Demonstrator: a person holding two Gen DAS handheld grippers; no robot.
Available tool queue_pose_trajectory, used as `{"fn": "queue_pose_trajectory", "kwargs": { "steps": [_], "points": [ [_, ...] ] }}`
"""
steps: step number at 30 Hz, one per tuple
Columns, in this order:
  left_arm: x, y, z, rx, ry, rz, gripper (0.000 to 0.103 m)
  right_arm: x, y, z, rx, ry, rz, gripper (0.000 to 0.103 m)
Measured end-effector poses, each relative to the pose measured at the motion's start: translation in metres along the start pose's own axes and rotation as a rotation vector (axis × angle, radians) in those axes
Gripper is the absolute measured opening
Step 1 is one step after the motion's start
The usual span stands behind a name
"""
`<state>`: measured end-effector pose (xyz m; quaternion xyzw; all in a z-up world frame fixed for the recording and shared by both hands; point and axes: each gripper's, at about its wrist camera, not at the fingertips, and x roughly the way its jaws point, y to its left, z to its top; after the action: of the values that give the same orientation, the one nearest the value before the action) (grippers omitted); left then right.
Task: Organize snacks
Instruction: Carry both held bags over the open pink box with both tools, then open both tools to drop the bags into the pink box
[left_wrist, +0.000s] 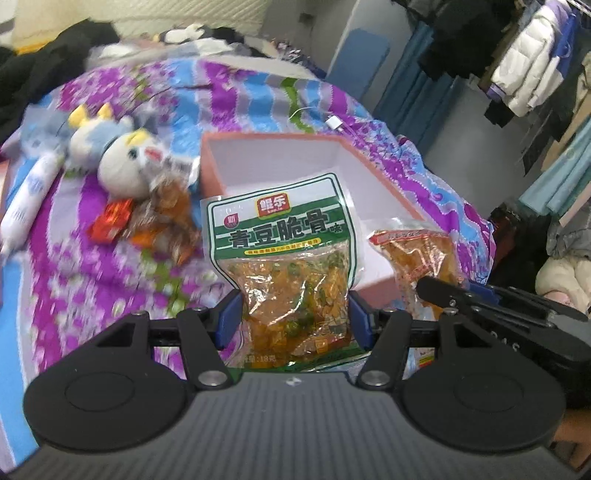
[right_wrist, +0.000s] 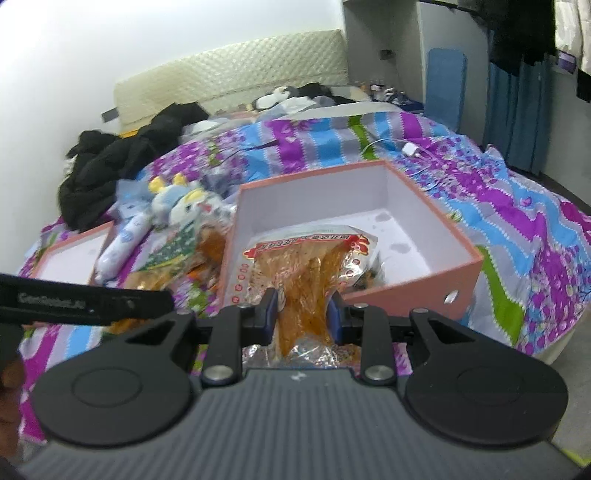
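My left gripper (left_wrist: 294, 319) is shut on a green-labelled snack pack (left_wrist: 284, 236), held upright in front of the pink open box (left_wrist: 236, 146). My right gripper (right_wrist: 302, 312) is shut on a red-printed clear snack pack (right_wrist: 306, 266) with orange contents, held over the near left corner of the same box (right_wrist: 469, 273). That pack also shows in the left wrist view (left_wrist: 417, 254), with the right gripper's black fingers (left_wrist: 443, 291) beside it. The box interior is white, with another pack partly hidden under the held one.
Several loose snack packs (left_wrist: 162, 221) and a red one (left_wrist: 110, 221) lie left of the box beside a plush toy (left_wrist: 122, 162). A second pink box (right_wrist: 70, 254) sits far left. A charger and cable (right_wrist: 410, 149) lie behind the box. The bed edge is at the right.
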<state>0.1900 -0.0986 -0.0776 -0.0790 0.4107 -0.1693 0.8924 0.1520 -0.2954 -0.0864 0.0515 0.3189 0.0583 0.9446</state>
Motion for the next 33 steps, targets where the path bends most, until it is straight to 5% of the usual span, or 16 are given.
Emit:
{"fn": "queue_pose_trajectory", "kwargs": {
  "steps": [10, 15, 20, 27, 29, 31, 33],
  "points": [
    [0.081, -0.009, 0.057, 0.008, 0.036, -0.051, 0.065, 0.069, -0.037, 0.024, 0.006, 0.03, -0.076, 0.032],
    [0.134, -0.004, 0.079, 0.048, 0.054, 0.036, 0.066, 0.11, -0.042, 0.032, -0.015, 0.07, -0.101, 0.032],
    [0.173, 0.019, 0.099, -0.024, 0.086, 0.047, 0.066, 0.146, -0.051, 0.041, 0.024, 0.096, -0.095, 0.033],
    [0.176, 0.032, 0.105, -0.03, 0.083, 0.057, 0.071, 0.163, -0.061, 0.041, 0.05, 0.144, -0.106, 0.035],
    [0.171, 0.034, 0.103, -0.033, 0.083, 0.057, 0.089, 0.161, -0.063, 0.041, 0.057, 0.143, -0.105, 0.044],
    [0.164, 0.034, 0.101, -0.038, 0.077, 0.047, 0.091, 0.159, -0.064, 0.042, 0.061, 0.135, -0.109, 0.062],
    [0.155, 0.033, 0.097, -0.047, 0.075, 0.039, 0.091, 0.157, -0.066, 0.041, 0.061, 0.136, -0.105, 0.065]
  ]
}}
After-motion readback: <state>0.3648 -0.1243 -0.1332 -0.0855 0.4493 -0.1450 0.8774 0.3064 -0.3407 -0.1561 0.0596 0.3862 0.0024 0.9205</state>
